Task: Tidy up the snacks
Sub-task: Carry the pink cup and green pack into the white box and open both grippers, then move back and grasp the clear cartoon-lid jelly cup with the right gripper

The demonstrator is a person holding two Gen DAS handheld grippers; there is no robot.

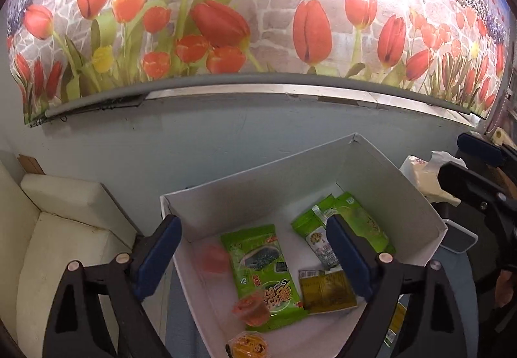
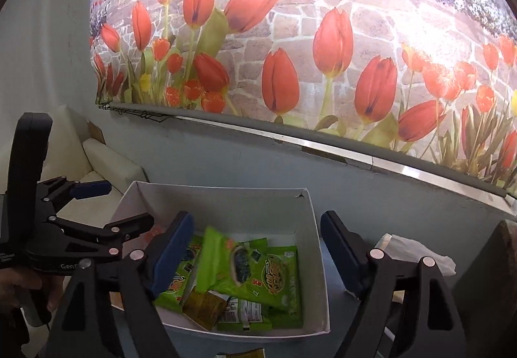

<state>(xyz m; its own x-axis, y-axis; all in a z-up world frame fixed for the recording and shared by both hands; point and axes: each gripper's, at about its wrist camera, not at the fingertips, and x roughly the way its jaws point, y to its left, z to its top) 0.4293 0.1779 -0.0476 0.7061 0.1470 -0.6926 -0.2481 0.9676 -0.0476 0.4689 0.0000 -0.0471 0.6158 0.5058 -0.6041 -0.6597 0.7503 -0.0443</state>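
A white cardboard box [image 1: 290, 183] holds snacks: green seaweed packets [image 1: 261, 264], a second green packet [image 1: 355, 222], a gold sachet [image 1: 326, 290] and two red jelly cups [image 1: 252, 309], one blurred at the left [image 1: 213, 257]. An orange jelly cup [image 1: 248, 345] lies at the box's near edge. My left gripper [image 1: 255, 248] is open and empty above the box. In the right wrist view my right gripper [image 2: 255, 248] is open and empty over the same box [image 2: 310, 261], above green packets [image 2: 245, 270]. The left gripper [image 2: 93, 190] shows at the left there.
A white cushioned seat [image 1: 64, 228] stands to the left by a blue-grey wall [image 1: 161, 148] with a tulip mural [image 1: 258, 18]. A white plastic bag [image 1: 423, 173] [image 2: 416, 251] lies right of the box. A yellow packet [image 1: 395, 322] lies outside the box.
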